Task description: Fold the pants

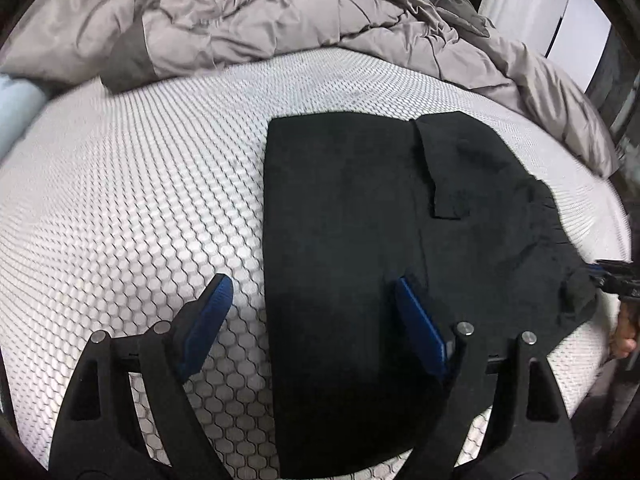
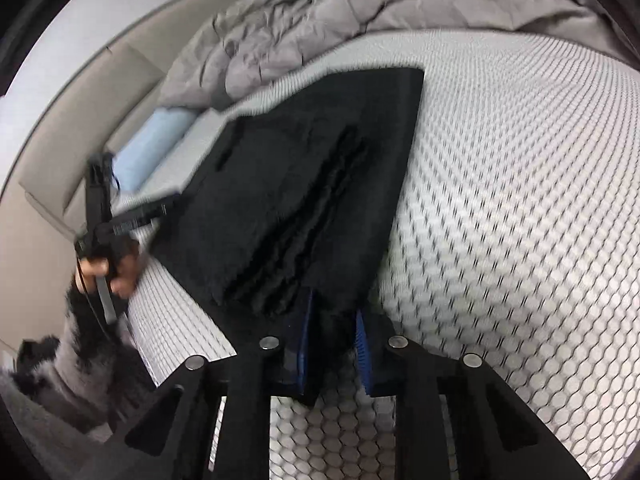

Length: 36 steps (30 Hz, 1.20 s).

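Black pants point(image 1: 360, 240) lie folded in a long strip on the white honeycomb-patterned mattress point(image 1: 120, 200). My left gripper point(image 1: 310, 292) is open above the near end, with the strip's left edge between its blue pads and neither pad pressing. In the right wrist view the pants point(image 2: 304, 168) stretch away, and my right gripper point(image 2: 334, 316) is shut on a bunched corner of the cloth at the mattress edge. That same gripper point(image 1: 600, 276) shows at the far right of the left wrist view, pinching the corner.
A rumpled grey duvet point(image 1: 280, 20) is piled along the far side of the bed. A light blue pillow point(image 2: 152, 148) lies by the beige headboard point(image 2: 80, 120). A person's hand point(image 2: 100, 270) in a fuzzy sleeve holds the left gripper's handle beside the bed.
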### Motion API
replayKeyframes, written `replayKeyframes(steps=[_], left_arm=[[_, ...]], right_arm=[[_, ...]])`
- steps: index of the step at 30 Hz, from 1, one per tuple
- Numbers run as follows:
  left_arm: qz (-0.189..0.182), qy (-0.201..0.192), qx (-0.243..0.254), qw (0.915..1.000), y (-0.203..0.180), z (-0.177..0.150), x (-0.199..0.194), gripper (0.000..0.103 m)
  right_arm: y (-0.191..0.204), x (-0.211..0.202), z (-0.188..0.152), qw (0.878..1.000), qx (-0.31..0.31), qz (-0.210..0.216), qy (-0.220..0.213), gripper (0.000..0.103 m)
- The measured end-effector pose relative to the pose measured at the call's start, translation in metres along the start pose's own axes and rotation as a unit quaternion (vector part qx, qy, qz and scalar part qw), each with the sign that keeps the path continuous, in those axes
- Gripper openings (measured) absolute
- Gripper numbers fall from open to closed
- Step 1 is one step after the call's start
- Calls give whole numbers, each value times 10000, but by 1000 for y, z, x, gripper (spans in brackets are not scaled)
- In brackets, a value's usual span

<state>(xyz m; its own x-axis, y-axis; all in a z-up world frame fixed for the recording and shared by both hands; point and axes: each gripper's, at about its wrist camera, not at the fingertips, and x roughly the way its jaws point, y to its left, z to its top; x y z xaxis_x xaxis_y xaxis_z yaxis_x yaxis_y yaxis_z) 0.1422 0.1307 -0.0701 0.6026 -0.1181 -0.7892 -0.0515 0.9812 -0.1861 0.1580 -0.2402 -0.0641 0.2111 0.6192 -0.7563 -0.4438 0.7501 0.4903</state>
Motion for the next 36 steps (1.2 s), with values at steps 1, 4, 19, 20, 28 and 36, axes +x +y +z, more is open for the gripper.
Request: replayKeyframes(steps=[1, 4, 19, 20, 28, 36], left_arm=[[-80, 40, -91, 9999, 3, 0, 2, 82], [60, -49, -269, 9996, 5, -1, -6, 81], [497, -1766, 219, 9828, -38, -61, -117, 102], [467, -1880, 254, 9807, -40, -68, -123, 102], [442, -2239, 21, 9736, -43, -101, -143, 102], [341, -2382, 82, 9706, -49, -92, -133, 102]], right_arm=[[-1, 0, 3, 9999, 88, 63, -19, 22], [2, 3, 9, 9995, 177, -249, -28, 25], [66, -50, -21, 9707, -533, -1300, -1947, 103], [73, -51, -25, 9679, -631, -1320, -2045, 103], [117, -55, -58, 9459, -1038, -1449, -2712, 103], [124, -51, -55, 9401, -1113, -1484, -2860, 103]])
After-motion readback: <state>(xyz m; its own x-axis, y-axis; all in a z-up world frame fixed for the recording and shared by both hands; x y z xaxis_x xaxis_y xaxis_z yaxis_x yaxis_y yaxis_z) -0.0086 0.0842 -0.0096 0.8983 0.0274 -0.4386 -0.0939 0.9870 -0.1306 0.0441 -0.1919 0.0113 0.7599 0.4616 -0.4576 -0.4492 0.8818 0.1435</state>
